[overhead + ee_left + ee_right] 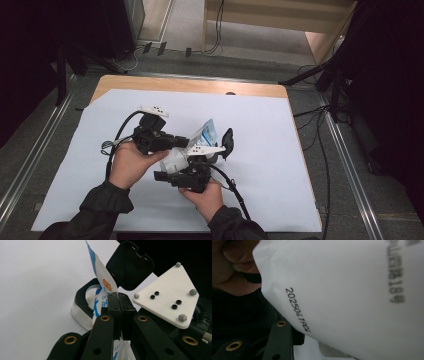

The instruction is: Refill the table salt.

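Left gripper (pixel 119 305) clamps the white-and-blue packet (pixel 101 287) mid-frame; right gripper (pixel 192 170), lower centre, seemingly half-open around its bottom end.

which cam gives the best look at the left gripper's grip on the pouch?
Left gripper view: the left gripper has its jaws shut on the edge of the white-and-blue pouch. The high view shows the pouch small between both grippers. The right gripper view shows its white printed back close up.

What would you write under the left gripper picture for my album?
Left gripper pinching a blue-and-white packet above a black-lidded container.
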Demonstrator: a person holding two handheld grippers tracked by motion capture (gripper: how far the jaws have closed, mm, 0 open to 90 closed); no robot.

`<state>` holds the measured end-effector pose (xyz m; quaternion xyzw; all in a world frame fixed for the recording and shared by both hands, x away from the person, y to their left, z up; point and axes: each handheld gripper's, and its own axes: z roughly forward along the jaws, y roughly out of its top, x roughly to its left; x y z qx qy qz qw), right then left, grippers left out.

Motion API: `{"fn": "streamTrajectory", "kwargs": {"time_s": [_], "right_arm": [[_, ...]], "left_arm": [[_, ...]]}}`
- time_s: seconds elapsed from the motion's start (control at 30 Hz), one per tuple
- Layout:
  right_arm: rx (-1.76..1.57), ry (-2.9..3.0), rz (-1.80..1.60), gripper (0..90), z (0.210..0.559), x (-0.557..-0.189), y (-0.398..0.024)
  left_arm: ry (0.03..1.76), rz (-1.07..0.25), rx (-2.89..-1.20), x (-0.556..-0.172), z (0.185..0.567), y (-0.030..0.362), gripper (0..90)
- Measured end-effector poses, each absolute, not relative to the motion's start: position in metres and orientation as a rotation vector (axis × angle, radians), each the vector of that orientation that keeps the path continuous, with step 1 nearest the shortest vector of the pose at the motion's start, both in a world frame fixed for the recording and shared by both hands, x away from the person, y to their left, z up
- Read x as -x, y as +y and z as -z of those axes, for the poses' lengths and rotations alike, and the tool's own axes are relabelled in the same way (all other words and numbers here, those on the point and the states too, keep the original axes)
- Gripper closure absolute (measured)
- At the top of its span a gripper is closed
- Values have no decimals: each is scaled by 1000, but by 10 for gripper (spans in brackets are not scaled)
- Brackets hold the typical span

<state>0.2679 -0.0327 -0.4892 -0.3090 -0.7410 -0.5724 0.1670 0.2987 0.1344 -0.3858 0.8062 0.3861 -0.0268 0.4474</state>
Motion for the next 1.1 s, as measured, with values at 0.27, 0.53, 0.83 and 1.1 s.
{"fn": "streamTrajectory", "kwargs": {"time_s": [0.27, 0.53, 0.83, 1.1], "right_arm": [[883, -2099, 1630, 556, 489, -268, -33], [877, -2063, 1626, 560, 490, -270, -34], [868, -2065, 1625, 561, 491, -272, -33], [868, -2050, 1618, 561, 492, -273, -33]], "left_arm": [[950, 55, -1997, -298, 385, 134, 900], [951, 54, -1993, -298, 385, 134, 900], [952, 47, -1988, -298, 386, 134, 900], [951, 35, -1983, -297, 386, 133, 900]]}}
